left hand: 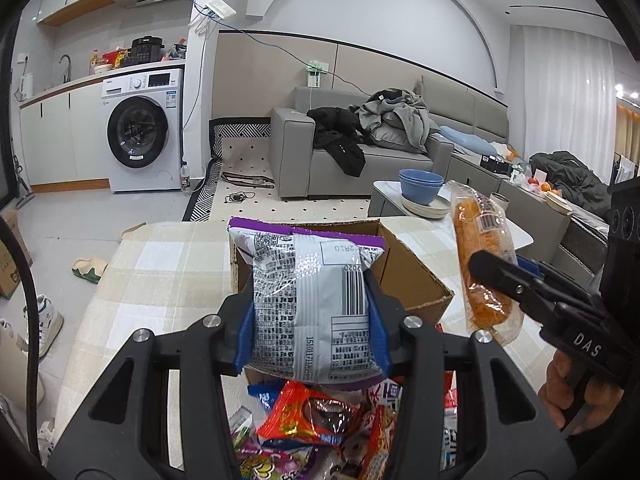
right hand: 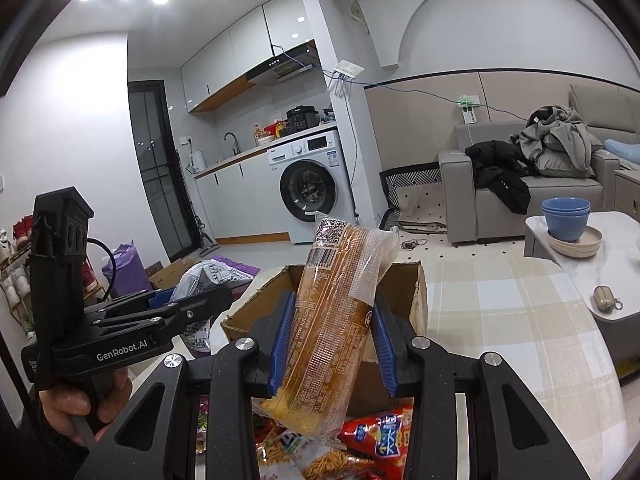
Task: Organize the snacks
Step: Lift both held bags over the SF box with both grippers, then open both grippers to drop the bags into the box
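Left claw [left hand: 316,316] clamps the bag [left hand: 312,304] and right claw [right hand: 332,344] clamps the upright bread pack [right hand: 336,320], long axis vertical, both raised over the snack pile with the open box [left hand: 404,276] directly ahead

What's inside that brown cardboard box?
I can't really tell. The cardboard box is open, but the silver snack bag in the left hand-held gripper and the long orange snack pack in the right hand-held gripper cover its inside.
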{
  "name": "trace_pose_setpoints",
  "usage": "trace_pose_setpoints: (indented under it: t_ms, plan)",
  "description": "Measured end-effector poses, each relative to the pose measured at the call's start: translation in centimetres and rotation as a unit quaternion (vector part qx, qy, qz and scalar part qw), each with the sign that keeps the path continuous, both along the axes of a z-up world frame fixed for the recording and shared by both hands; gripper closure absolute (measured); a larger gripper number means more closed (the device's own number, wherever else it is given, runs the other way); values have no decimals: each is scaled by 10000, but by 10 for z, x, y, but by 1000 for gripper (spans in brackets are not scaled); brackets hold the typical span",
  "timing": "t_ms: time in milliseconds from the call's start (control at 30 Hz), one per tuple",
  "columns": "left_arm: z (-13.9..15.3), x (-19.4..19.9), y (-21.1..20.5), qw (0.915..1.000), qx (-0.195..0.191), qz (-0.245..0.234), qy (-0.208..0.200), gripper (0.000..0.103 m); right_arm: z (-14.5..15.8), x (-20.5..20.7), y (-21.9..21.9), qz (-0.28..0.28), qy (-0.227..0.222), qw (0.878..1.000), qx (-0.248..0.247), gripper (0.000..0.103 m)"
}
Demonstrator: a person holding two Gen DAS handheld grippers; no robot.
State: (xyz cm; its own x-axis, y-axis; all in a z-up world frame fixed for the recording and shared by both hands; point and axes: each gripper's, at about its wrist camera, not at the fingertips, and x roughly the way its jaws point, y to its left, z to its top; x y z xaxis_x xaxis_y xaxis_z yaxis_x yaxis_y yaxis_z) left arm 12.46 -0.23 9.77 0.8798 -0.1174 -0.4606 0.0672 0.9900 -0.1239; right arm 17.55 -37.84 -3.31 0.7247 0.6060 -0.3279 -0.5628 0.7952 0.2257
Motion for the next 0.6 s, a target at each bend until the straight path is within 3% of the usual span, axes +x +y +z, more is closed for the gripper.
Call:
trace_pose_setpoints:
  t_ms: [367, 600]
  plan:
    - [-7, 65, -6, 9998, 100, 106, 154, 60, -12, 34, 22, -154, -129, 9994, -279, 66]
    - [-24, 100, -2, 9993, 72, 142, 348, 60, -24, 59, 38, -143, 36, 9980, -621, 66]
